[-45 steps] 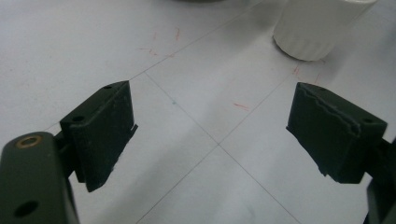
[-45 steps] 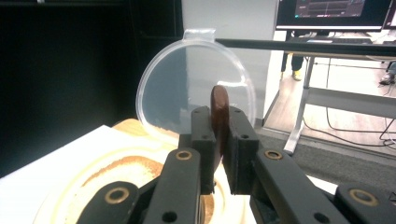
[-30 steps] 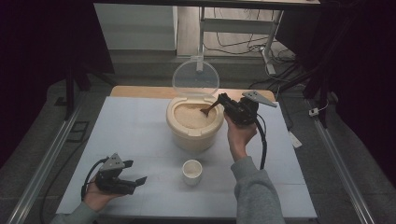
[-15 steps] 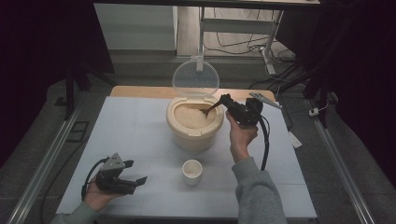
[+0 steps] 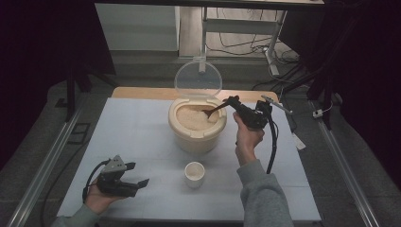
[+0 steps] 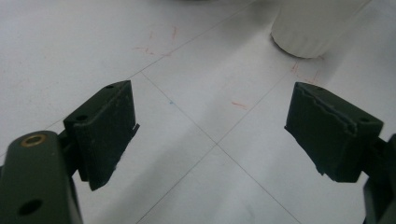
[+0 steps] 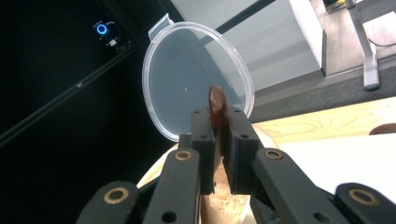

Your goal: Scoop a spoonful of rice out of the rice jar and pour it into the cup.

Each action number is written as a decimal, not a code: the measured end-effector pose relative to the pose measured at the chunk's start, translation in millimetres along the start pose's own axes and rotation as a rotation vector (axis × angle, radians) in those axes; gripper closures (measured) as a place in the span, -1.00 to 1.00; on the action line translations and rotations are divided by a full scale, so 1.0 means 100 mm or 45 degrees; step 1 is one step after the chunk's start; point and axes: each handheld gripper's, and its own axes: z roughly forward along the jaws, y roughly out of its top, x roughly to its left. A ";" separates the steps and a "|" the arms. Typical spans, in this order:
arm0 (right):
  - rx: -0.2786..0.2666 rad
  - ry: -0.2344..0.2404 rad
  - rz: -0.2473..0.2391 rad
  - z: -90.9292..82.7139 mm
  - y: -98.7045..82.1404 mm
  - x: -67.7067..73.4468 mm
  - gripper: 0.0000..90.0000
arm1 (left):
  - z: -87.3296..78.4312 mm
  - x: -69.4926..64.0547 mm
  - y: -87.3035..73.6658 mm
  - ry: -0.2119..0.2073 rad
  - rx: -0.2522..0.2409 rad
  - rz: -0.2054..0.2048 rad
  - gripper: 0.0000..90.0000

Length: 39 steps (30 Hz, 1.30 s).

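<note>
High view: right claw [image 5: 233, 101] clamps a spoon [image 5: 213, 110] in the rice pot [image 5: 196, 127], lid [image 5: 198, 79] up. Left claw [image 5: 140, 181] gapes empty on the surface [image 5: 132, 127], near a cup [image 5: 194, 173]. No legible writing.

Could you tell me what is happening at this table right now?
A person is scooping rice. The right gripper is shut on a brown spoon, whose bowl sits in the rice inside the beige container, its clear lid standing open. The left gripper rests open on the table, near a small white cup.

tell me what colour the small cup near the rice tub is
White, clearest in the high view: the cup.
</note>
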 end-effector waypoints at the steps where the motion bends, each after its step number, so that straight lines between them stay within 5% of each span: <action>1: -0.001 -0.003 0.015 0.00 0.00 -0.01 0.85 | 0.00 0.00 0.00 0.000 0.001 0.001 -0.64; 9: -0.007 0.006 0.146 -0.02 -0.03 -0.12 0.85 | 0.01 0.01 -0.01 0.000 0.004 -0.001 -0.64; 39: -0.044 0.055 0.317 -0.16 0.03 -0.19 0.85 | 0.03 0.05 -0.03 0.041 0.025 -0.014 -0.66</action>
